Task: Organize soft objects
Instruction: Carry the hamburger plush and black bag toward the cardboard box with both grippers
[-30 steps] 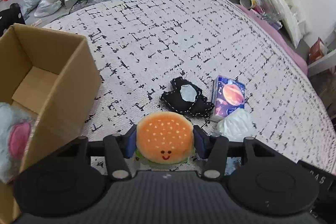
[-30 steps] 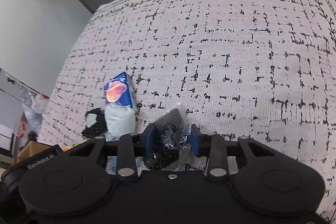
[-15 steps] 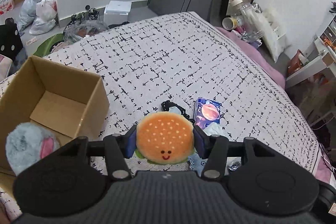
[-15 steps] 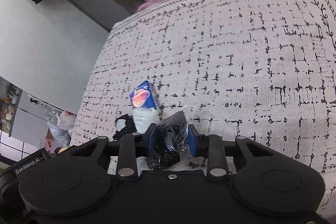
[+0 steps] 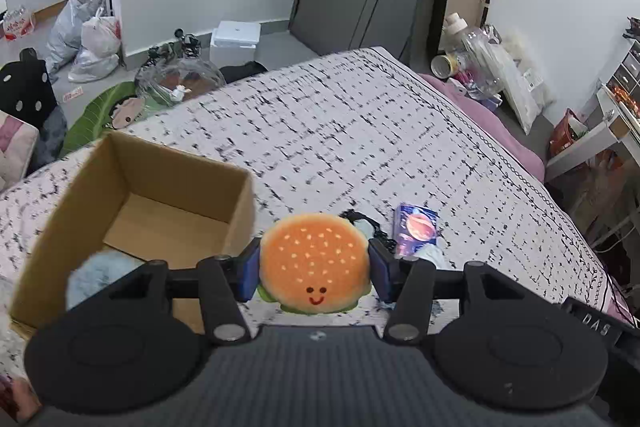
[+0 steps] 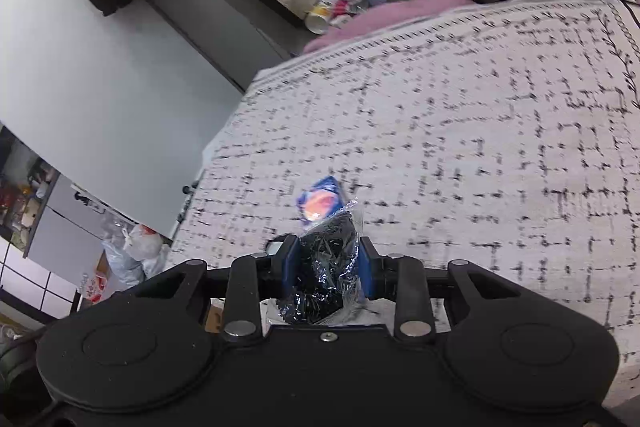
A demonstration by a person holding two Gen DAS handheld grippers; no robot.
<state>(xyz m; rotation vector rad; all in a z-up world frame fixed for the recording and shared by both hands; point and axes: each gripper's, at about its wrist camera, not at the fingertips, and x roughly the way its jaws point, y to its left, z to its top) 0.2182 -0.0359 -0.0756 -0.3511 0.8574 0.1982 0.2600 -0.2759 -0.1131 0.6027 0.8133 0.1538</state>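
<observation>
My left gripper is shut on an orange burger plush with a smiling face, held up above the patterned bed cover. Just left of it stands an open cardboard box with a fluffy blue toy at its near end. My right gripper is shut on a black item in a clear plastic bag, also lifted off the bed. A blue tissue pack with a planet print and a black pouch lie on the cover beyond the grippers.
The bed's far edge meets a pink sheet and a clutter of bottles and cups. Plastic bags and a white box sit on the floor past the bed. Most of the cover is bare.
Both grippers have risen from the bed with their loads still gripped. In the left wrist view the box has come more into sight; the tissue pack and pouch look smaller and farther.
</observation>
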